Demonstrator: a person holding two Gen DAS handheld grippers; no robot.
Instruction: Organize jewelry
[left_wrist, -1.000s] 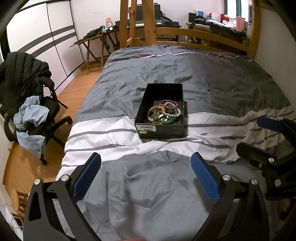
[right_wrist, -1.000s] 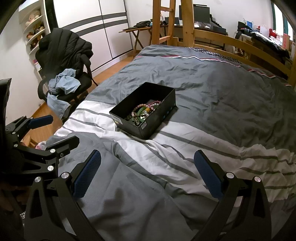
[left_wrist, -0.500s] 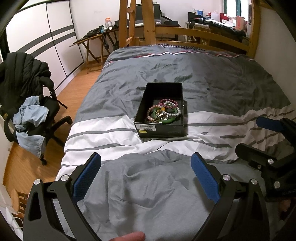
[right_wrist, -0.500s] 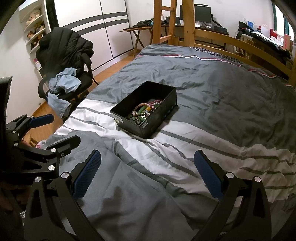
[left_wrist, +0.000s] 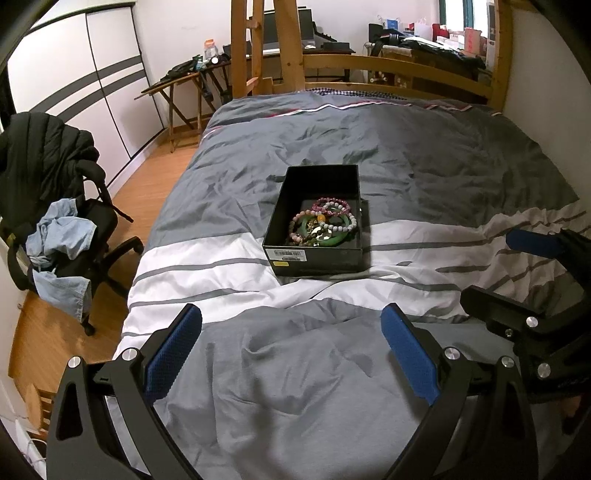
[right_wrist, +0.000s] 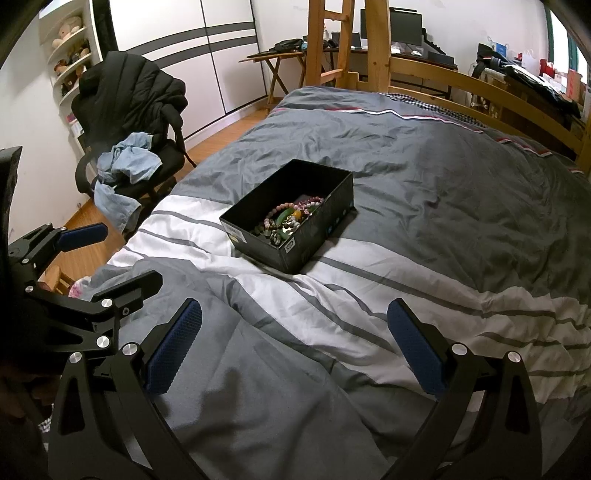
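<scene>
Both the left gripper (left_wrist: 291, 354) and right gripper (right_wrist: 295, 347) hovered with jaws spread wide and empty above the bed (left_wrist: 424, 155), near a black box (left_wrist: 314, 254) of beaded bracelets (left_wrist: 325, 221).

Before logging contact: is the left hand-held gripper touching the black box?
Apart. The left wrist view shows the left hand-held gripper open, with bare duvet between its fingertips and the black box.

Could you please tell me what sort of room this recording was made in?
Most likely a lived-in bedroom: a bed with a striped grey duvet in a wooden bed frame, an office chair draped with clothes, and a cluttered desk behind. The black jewelry box sits on the duvet.
</scene>
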